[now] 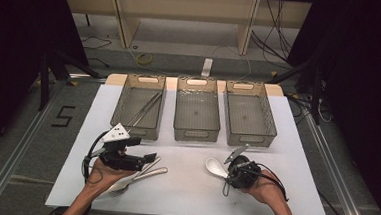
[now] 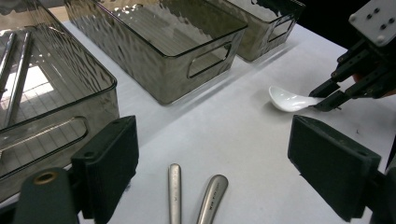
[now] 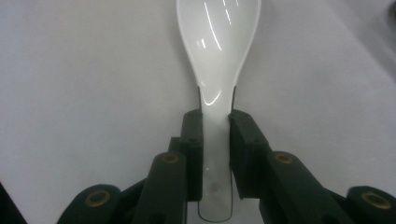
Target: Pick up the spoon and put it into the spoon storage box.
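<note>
Right gripper point(image 3: 215, 154) is clamped on the white spoon point(image 3: 218, 60) handle, spoon low on the table point(image 1: 188, 192) just in front of the middle bin point(image 1: 197, 110). Left gripper point(image 2: 212, 172) gapes wide w/ nothing between jaws, over two metal handles point(image 2: 174, 193) left of the spoon.

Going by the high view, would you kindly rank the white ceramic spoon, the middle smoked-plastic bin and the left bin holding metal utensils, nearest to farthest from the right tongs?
1. White ceramic spoon: clamped in the right tongs, at their left.
2. Middle smoked-plastic bin: beyond, up-left across the table.
3. Left bin holding metal utensils: farthest, at the row's left end.
</note>
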The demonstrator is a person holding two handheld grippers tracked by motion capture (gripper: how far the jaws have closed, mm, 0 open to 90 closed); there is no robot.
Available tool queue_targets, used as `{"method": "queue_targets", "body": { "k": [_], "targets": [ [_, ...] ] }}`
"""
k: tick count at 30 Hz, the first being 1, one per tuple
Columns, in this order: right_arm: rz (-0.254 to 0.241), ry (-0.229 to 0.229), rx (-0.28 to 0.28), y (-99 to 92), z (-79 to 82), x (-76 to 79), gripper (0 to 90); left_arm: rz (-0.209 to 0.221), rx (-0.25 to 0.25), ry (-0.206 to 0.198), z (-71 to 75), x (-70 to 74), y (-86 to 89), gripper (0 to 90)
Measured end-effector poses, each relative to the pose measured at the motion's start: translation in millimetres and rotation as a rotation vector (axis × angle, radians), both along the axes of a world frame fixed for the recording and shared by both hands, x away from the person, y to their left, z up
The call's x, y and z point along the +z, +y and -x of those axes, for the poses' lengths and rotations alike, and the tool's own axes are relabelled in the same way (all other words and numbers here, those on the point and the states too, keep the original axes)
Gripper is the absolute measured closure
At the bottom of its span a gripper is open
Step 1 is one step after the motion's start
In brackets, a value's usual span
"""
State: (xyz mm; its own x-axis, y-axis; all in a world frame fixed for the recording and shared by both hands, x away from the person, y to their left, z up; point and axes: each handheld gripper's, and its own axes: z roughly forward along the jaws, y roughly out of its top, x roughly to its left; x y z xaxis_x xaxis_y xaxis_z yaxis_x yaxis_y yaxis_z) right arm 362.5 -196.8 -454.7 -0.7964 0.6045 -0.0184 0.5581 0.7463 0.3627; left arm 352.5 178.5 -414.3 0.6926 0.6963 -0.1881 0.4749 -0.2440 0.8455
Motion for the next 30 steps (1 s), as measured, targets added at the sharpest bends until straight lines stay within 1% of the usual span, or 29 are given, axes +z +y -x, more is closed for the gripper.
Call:
{"method": "queue_targets", "body": {
  "k": [3,5,7,9,11,15,20,22,24,25,30],
  "targets": [
    [-0.02,-0.017,-0.009,-2.4,-0.2,5.3,77.2,-0.012,-0.003,0.011,-1.2,-1.1,0.3,15.9],
    [-0.044,-0.02,-0.008,-4.3,-0.5,10.6,77.2,-0.021,-0.006,0.009,-1.4,-1.2,0.2,15.9],
    [-0.069,-0.035,-0.014,-5.7,-1.5,15.3,77.2,-0.035,-0.009,0.004,-1.5,-0.9,0.8,16.0],
    [-0.092,-0.057,-0.015,-6.2,-3.7,21.2,77.1,-0.052,-0.011,0.01,-2.3,-1.5,2.0,16.0],
    [-0.104,-0.077,-0.017,-5.2,-6.4,26.2,77.1,-0.073,-0.015,0.02,-3.4,-2.8,2.5,16.0],
    [-0.126,-0.109,-0.014,-1.7,-14.2,34.4,77.1,-0.078,-0.025,0.023,-3.4,-2.7,2.9,16.0],
    [-0.158,-0.144,-0.026,4.0,-24.6,43.9,77.1,-0.085,-0.027,0.03,-4.2,-3.6,4.7,16.0],
    [-0.155,-0.157,-0.025,8.8,-28.6,45.3,77.0,-0.087,-0.026,0.03,-4.1,-3.5,5.0,16.0],
    [-0.168,-0.168,-0.024,12.1,-32.9,47.6,77.1,-0.083,-0.024,0.031,-3.7,-3.5,5.5,16.0],
    [-0.179,-0.17,-0.027,13.9,-35.4,49.7,77.0,-0.082,-0.023,0.031,-3.6,-3.7,5.8,16.0],
    [-0.19,-0.201,-0.044,23.6,-50.2,61.8,77.0,-0.084,-0.037,0.045,-2.7,-3.6,7.6,16.0]
  ]
}}
